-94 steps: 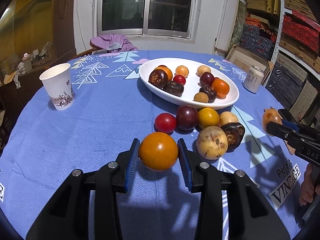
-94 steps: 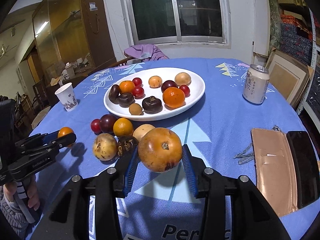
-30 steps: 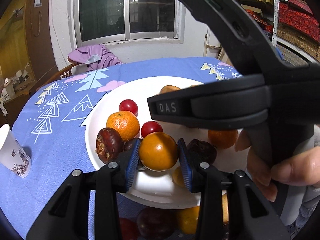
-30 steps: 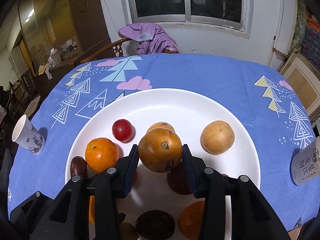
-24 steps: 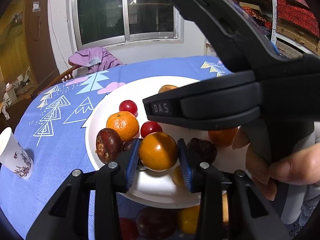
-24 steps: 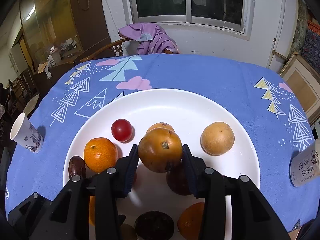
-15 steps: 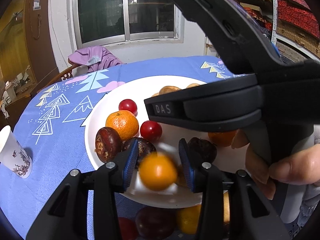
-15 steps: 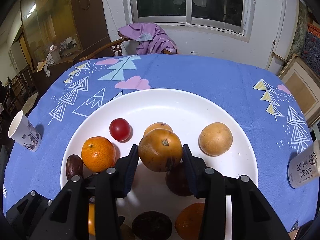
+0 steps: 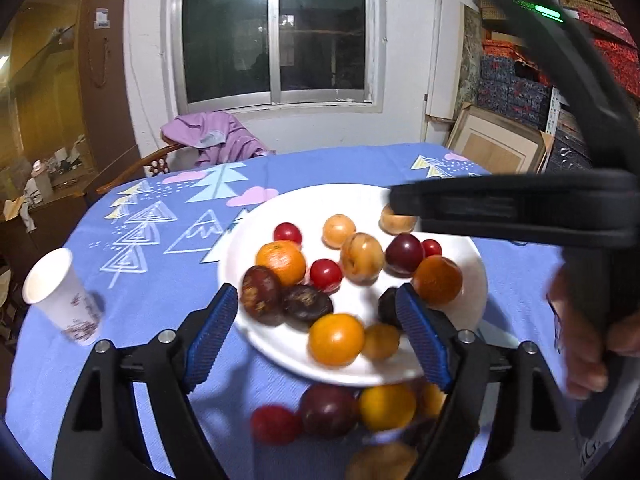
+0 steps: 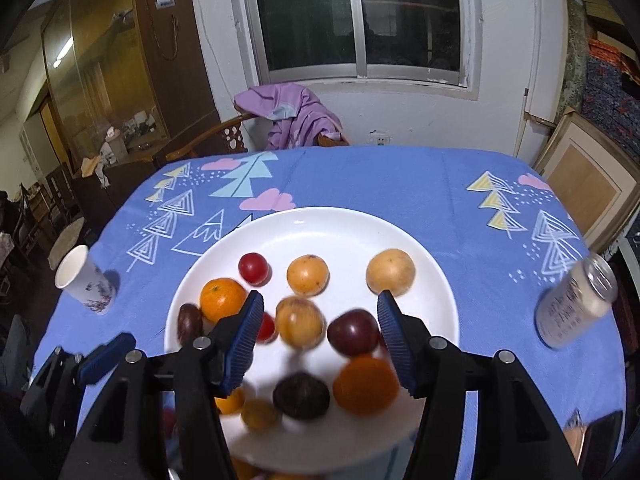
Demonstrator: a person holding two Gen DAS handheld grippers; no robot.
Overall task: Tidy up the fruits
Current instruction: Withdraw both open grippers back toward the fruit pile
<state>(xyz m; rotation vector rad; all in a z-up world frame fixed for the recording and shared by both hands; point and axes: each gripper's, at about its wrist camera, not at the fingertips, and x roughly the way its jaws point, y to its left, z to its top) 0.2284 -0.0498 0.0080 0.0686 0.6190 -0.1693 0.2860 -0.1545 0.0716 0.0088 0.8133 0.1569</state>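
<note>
Change: both fruits released since half a second ago, now lying on white plate (image 9: 476, 280).
Left gripper (image 9: 320, 336): spread wide, empty.
Right gripper (image 10: 320, 340): spread wide, empty.
Orange fruit (image 9: 336, 339): smooth, round, near front rim.
Brown-yellow fruit (image 10: 299, 322): blotchy, mid-plate.

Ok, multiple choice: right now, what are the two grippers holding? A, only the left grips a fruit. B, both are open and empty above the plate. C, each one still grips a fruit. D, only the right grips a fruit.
B: the left gripper and the right gripper both show wide-spread jaws with nothing clamped, and the orange fruit and the brownish fruit lie in the white plate.
</note>
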